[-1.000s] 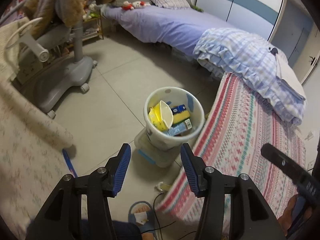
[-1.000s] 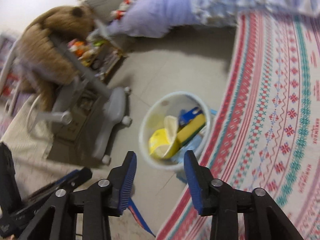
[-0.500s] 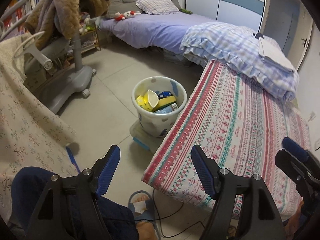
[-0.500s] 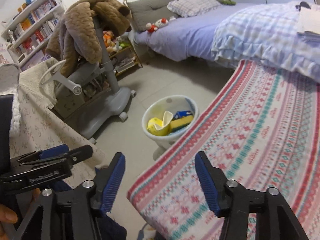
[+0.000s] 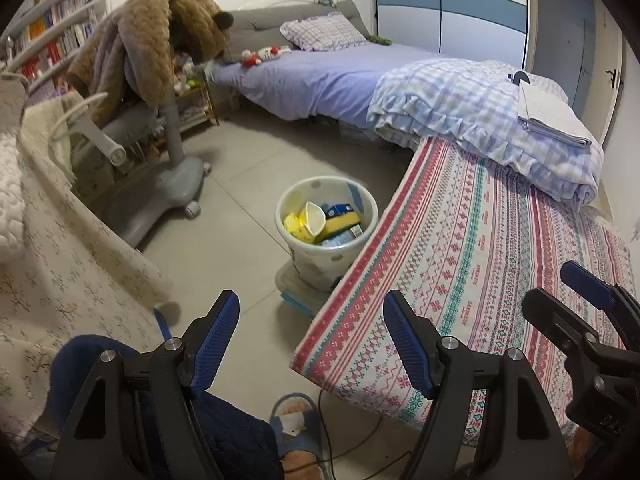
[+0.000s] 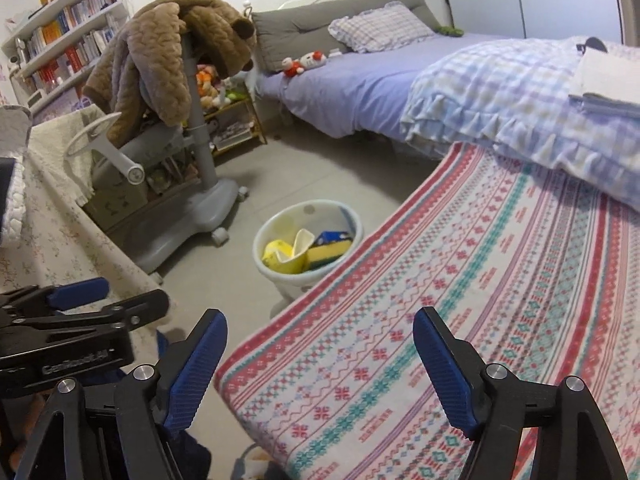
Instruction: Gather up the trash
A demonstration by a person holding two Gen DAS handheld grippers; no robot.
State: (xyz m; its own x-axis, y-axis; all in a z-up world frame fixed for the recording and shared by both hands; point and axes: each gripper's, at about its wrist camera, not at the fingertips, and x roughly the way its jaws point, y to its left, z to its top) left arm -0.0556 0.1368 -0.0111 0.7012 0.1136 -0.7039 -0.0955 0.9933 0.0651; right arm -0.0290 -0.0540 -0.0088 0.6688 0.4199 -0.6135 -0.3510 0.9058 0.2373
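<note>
Left wrist view shows the white bin (image 5: 326,236) standing on the grey floor (image 5: 240,184), pressed against the corner of the patterned table cloth (image 5: 480,264). Inside the bin lie a yellow carton (image 5: 297,227), a cream cup (image 5: 314,218) and a yellow-and-blue box (image 5: 340,218). Nearer than the bin, the left gripper (image 5: 311,340) has its jaws spread wide with nothing between them. Right of the bin, over the cloth, the right gripper (image 6: 320,364) has its jaws opening, and nothing sits between them. Left of the bin stands a grey chair (image 5: 160,148) draped with a brown coat (image 5: 152,44). Behind the bin lies a bed (image 5: 340,76).
</note>
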